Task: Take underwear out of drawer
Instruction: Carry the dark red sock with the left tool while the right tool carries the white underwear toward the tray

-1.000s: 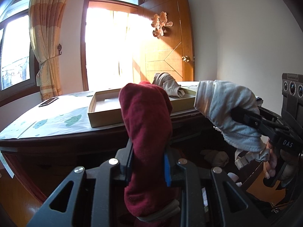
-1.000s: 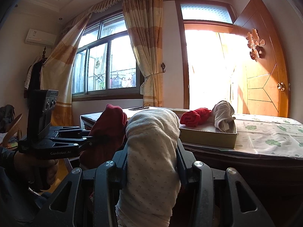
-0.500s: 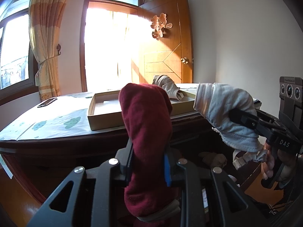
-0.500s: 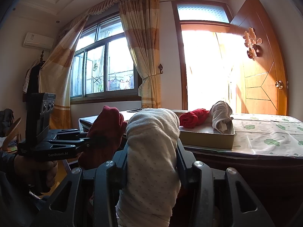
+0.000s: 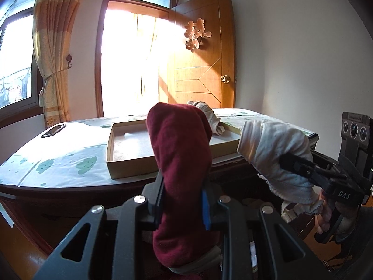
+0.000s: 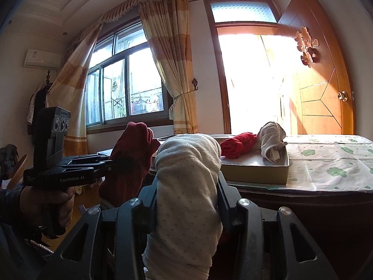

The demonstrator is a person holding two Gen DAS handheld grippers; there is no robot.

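Tongs both clamped, left tongs [image 5: 181,206] on maroon underwear [image 5: 180,163], right tongs [image 6: 186,200] on cream dotted underwear [image 6: 188,186] (both clear of the drawer): carry level to the cardboard tray [image 6: 256,175] on the bench [image 6: 326,172], then release.

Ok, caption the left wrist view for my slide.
Left gripper clamps dark red rolled underwear; right gripper holds pale dotted underwear beside shallow cardboard tray.

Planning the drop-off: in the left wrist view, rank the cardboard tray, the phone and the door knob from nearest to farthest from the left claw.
1. Cardboard tray, on the table just ahead.
2. Phone, far left on the table.
3. Door knob, on the door behind.
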